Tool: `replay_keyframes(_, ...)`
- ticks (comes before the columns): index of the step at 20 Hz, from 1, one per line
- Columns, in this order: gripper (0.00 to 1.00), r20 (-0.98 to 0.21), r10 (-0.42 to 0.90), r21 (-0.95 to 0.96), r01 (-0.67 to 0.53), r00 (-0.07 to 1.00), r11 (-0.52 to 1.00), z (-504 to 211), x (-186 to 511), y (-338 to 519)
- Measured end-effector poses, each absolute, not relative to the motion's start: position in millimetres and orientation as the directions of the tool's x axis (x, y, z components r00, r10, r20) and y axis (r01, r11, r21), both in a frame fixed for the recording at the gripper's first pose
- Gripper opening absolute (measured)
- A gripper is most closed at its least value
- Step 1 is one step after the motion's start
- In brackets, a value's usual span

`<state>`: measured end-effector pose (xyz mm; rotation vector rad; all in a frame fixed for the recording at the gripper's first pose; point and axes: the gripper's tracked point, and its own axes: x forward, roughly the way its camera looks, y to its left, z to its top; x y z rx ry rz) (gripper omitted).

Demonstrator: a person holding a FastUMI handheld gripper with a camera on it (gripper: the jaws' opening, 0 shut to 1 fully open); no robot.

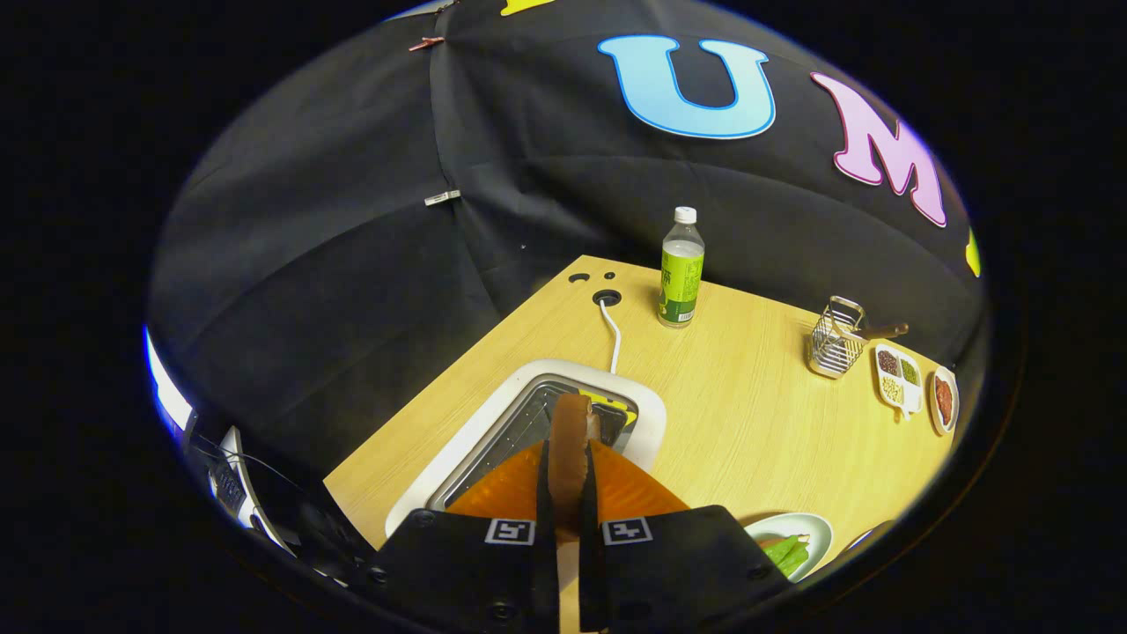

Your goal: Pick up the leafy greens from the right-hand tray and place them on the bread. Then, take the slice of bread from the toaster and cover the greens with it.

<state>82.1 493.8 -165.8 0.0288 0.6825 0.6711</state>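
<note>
While the gripper [568, 475] pinches the bread slice [570, 445] edge-on between nearly closed fingers, it hangs over the toaster [647, 405] near the table's left edge | greens plate [814, 528] at near edge | bottle [681, 269] by far edge, bare wood between.

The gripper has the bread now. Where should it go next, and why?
Probably lift a little and swing right toward the plate with the greens. The gripper is shut on the bread, held on edge just above the toaster, and the greens lie low to the right, uncovered.
</note>
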Motion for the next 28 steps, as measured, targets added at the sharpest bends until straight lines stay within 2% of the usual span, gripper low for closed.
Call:
replay_keyframes(10, 0.11, -0.484, 0.644, 0.340, -0.551, 0.592, 0.762, -93.8, 90.2, 452.3)
replay_keyframes(16, 0.11, -0.466, 0.617, 0.325, -0.526, 0.634, 0.786, -80.7, 100.7, 394.3)
replay_keyframes(28, 0.11, -0.568, 0.547, 0.417, -0.358, 0.614, 0.835, -167.8, 89.2, 298.0)
